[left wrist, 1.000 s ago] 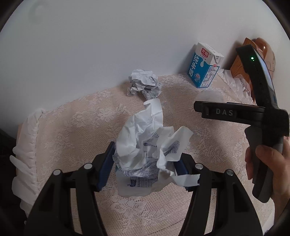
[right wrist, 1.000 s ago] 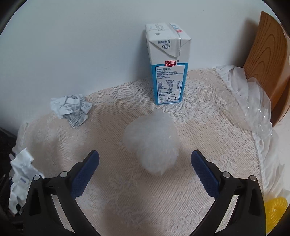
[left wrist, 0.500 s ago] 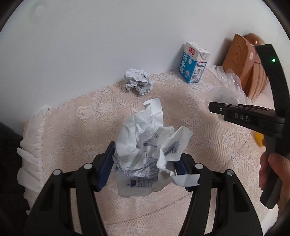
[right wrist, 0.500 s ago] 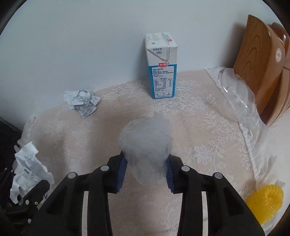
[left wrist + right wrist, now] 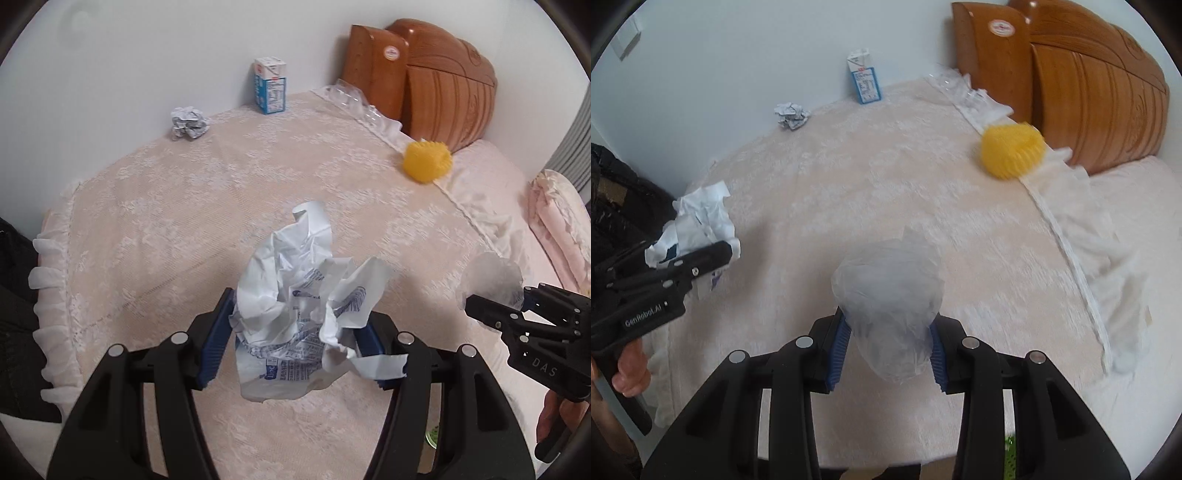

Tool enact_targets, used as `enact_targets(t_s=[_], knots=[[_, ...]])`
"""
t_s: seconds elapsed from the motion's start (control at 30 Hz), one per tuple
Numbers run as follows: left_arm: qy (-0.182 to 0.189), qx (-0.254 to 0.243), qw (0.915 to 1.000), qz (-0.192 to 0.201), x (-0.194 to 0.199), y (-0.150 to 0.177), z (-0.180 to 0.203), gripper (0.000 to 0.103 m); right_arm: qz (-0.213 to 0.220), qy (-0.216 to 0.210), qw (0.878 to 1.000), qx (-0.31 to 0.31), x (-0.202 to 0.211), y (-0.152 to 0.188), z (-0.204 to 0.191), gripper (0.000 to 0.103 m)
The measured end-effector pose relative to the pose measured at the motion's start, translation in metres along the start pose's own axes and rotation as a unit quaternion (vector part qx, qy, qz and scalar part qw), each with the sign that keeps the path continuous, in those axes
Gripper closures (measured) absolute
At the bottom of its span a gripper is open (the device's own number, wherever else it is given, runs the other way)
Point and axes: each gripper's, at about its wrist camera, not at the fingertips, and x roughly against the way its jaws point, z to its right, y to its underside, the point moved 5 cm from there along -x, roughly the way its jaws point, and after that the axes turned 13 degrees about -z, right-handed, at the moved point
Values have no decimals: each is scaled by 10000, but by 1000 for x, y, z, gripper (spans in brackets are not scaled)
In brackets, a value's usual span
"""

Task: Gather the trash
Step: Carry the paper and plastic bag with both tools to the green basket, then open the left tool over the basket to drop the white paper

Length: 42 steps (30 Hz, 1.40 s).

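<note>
The left gripper [image 5: 295, 347] clamps a crumpled white printed paper wad [image 5: 306, 314]; the right gripper [image 5: 888, 350] pinches a translucent plastic ball [image 5: 888, 306] — each lifted above the lace-covered bed [image 5: 221, 206]. Far ahead of both lie a smaller crumpled paper [image 5: 189, 122] and a blue-and-white milk carton [image 5: 269, 90]. Only the right view shows a white wall switch [image 5: 628, 43] — up left of the jaws.

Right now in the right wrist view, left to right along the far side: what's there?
Small crumpled printed paper ball → blue-and-white milk carton → clear plastic wrapper → yellow ridged sponge ball → carved wooden headboard.
</note>
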Motion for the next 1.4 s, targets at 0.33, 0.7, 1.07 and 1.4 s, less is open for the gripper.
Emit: enact_targets(t_s=[0.33, 0.7, 1.07, 1.4], knots=[[231, -953, 9951, -107, 9, 47, 107, 44, 189, 105, 9961, -856, 37, 102, 78, 64], [425, -1919, 9803, -217, 9, 71, 192, 44, 204, 230, 9883, -1495, 54, 166, 139, 64], [1236, -3580, 9221, -800, -20, 125, 343, 44, 362, 684, 9612, -2647, 91, 274, 204, 64], [1540, -4652, 8546, -1720, -68, 194, 438, 26, 448, 738, 9450, -3155, 107, 336, 250, 64]])
